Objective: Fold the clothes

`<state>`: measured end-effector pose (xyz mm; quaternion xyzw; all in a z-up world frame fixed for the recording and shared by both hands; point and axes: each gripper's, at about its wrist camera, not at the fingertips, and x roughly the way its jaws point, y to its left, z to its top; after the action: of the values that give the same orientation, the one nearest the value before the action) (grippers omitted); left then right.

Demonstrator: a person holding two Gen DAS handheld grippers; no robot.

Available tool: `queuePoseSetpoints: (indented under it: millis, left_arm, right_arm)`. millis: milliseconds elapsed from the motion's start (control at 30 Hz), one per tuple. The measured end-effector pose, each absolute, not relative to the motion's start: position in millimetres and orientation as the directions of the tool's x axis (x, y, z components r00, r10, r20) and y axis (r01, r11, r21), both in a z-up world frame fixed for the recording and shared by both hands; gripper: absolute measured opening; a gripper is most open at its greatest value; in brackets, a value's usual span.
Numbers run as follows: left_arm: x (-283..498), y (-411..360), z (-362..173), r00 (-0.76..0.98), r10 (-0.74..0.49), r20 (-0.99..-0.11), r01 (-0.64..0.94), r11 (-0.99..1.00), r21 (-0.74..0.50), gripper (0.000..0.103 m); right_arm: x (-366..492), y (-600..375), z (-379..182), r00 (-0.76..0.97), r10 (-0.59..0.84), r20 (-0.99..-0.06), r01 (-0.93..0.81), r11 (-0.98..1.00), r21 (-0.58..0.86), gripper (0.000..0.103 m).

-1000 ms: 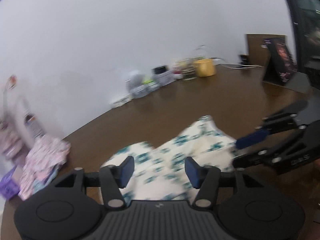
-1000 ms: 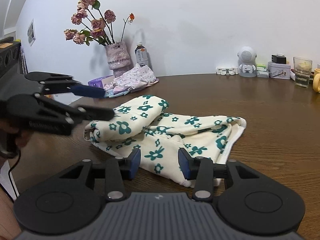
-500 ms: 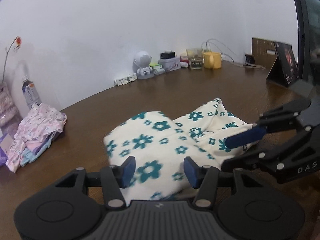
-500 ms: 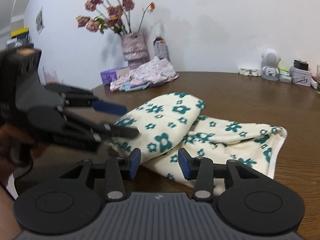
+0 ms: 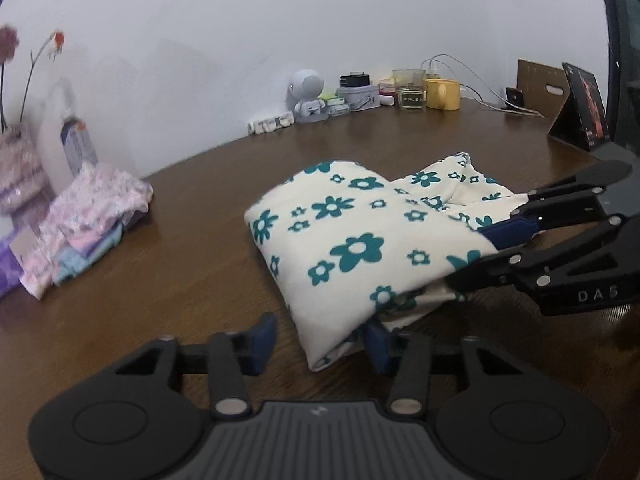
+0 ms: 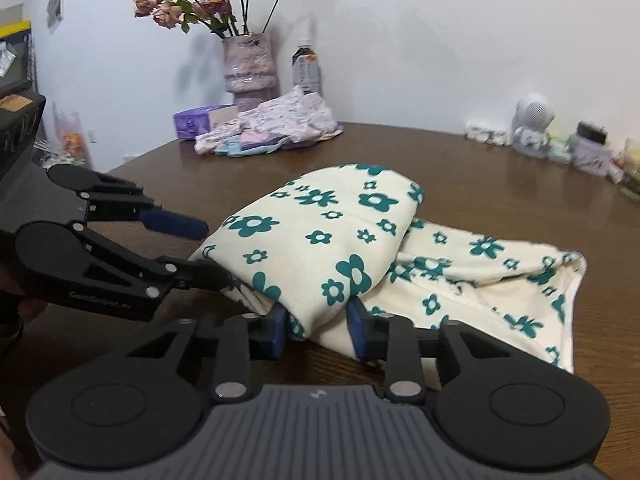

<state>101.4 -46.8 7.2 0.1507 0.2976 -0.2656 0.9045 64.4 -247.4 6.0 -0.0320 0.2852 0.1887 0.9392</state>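
Left hand-held gripper [image 5: 316,342]: jaws closing, with the near corner of the flowered garment [image 5: 360,240] between them; the right pad sits against the cloth, the left pad [image 5: 262,336] stands clear of it, so it is not yet gripping.
Right hand-held gripper [image 6: 316,326]: jaws closing around a bunched fold at the near edge of the garment; both pads lie against the cloth.
Garment: cream with teal flowers, lying in a loose, folded-over heap on the brown table [image 5: 180,248], nearer the front edge than the back, one thick roll lapped over a flatter layer.
Grippers together: side by side at the garment's near side, each showing in the other's camera.
Pile of clothes [image 6: 276,124]: pink and pale blue pieces, well apart from the garment, toward the table's back left corner.
Purple box [image 6: 200,120]: just beside that pile.
Vase [image 6: 248,68]: dried roses in it, behind the pile by the wall, a bottle [image 6: 306,68] next to it.
Back edge: a small white robot figure [image 5: 308,96], a glass [image 5: 410,90] and a yellow mug [image 5: 442,94] in a row along the wall.
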Motion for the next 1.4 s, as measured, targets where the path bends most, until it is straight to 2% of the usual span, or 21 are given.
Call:
queuePoseSetpoints:
  millis: [33,167,467,567,633,667,767,800,833,900,1000,1100,1167,1200,1233,1333,1400]
  left_arm:
    - [102.1,-44.3,5.8,0.676,-0.400,-0.618,0.566,0.820,0.088,0.024]
    - [103.7,-32.4,3.9,0.666,-0.445,-0.598,0.535,0.844,-0.032,0.015]
    - [108.7,-12.8,-2.1,0.636,-0.510,-0.578,0.477,0.850,-0.225,0.013]
    - [106.3,-11.1,-1.1,0.641,-0.513,-0.570,0.471,0.850,-0.235,0.015]
    - [103.4,-12.6,0.6,0.651,-0.506,-0.565,0.473,0.853,-0.219,0.017]
    - [102.6,-13.7,1.1,0.654,-0.503,-0.565,0.474,0.855,-0.212,0.017]
    - [102.3,-17.4,-0.4,0.660,-0.491,-0.569,0.470,0.860,-0.197,0.016]
    - [102.5,-17.8,-1.2,0.660,-0.488,-0.571,0.467,0.862,-0.196,0.015]
    - [102.5,-17.8,-1.9,0.660,-0.487,-0.572,0.465,0.863,-0.197,0.014]
    - [102.6,-17.2,-2.8,0.657,-0.487,-0.575,0.464,0.863,-0.201,0.013]
    - [102.1,-15.3,-3.1,0.655,-0.490,-0.575,0.464,0.862,-0.205,0.014]
    - [99.2,-15.5,-2.1,0.652,-0.490,-0.578,0.473,0.859,-0.196,0.017]
    - [93.8,-17.1,0.9,0.651,-0.497,-0.574,0.500,0.850,-0.169,0.034]
    - [90.1,-18.8,3.1,0.655,-0.497,-0.569,0.518,0.844,-0.141,0.038]
    - [85.9,-21.1,5.6,0.661,-0.494,-0.564,0.536,0.837,-0.106,0.044]
    - [78.5,-34.2,11.4,0.699,-0.451,-0.555,0.566,0.824,0.042,0.055]
    - [77.5,-46.1,11.4,0.714,-0.425,-0.556,0.579,0.805,0.128,0.057]
  right_arm:
    - [62.9,-245.1,6.6,0.778,0.317,-0.542,-0.362,0.932,0.026,0.023]
    - [59.6,-236.8,4.9,0.805,0.257,-0.535,-0.334,0.941,-0.050,0.015]
    - [60.7,-225.4,-6.5,0.792,0.209,-0.574,-0.325,0.940,-0.107,0.012]
    - [58.5,-224.3,-4.2,0.797,0.201,-0.569,-0.321,0.940,-0.117,0.017]
    - [53.9,-227.5,0.5,0.810,0.203,-0.551,-0.310,0.945,-0.107,0.029]
    - [50.9,-228.1,3.0,0.816,0.201,-0.542,-0.305,0.946,-0.109,0.030]
    - [46.8,-227.7,7.4,0.826,0.196,-0.529,-0.299,0.947,-0.117,0.030]
    - [47.1,-226.6,7.3,0.827,0.192,-0.528,-0.299,0.946,-0.124,0.027]
    - [49.0,-226.0,5.2,0.825,0.190,-0.532,-0.299,0.946,-0.125,0.018]
    - [53.4,-222.9,-1.3,0.815,0.182,-0.550,-0.311,0.939,-0.150,0.014]
    - [55.1,-217.9,-7.1,0.816,0.163,-0.554,-0.318,0.928,-0.196,0.013]
    - [55.1,-220.5,-6.1,0.815,0.170,-0.554,-0.320,0.929,-0.186,0.015]
    - [51.6,-227.7,-1.5,0.805,0.204,-0.556,-0.339,0.929,-0.149,0.026]
    - [48.9,-232.7,1.8,0.801,0.227,-0.554,-0.349,0.929,-0.124,0.038]
    - [44.5,-237.8,5.5,0.794,0.253,-0.552,-0.369,0.923,-0.109,0.044]
    - [35.0,-244.0,11.8,0.785,0.266,-0.560,-0.415,0.896,-0.156,0.045]
    - [37.4,-239.2,7.8,0.781,0.246,-0.574,-0.436,0.873,-0.218,0.045]
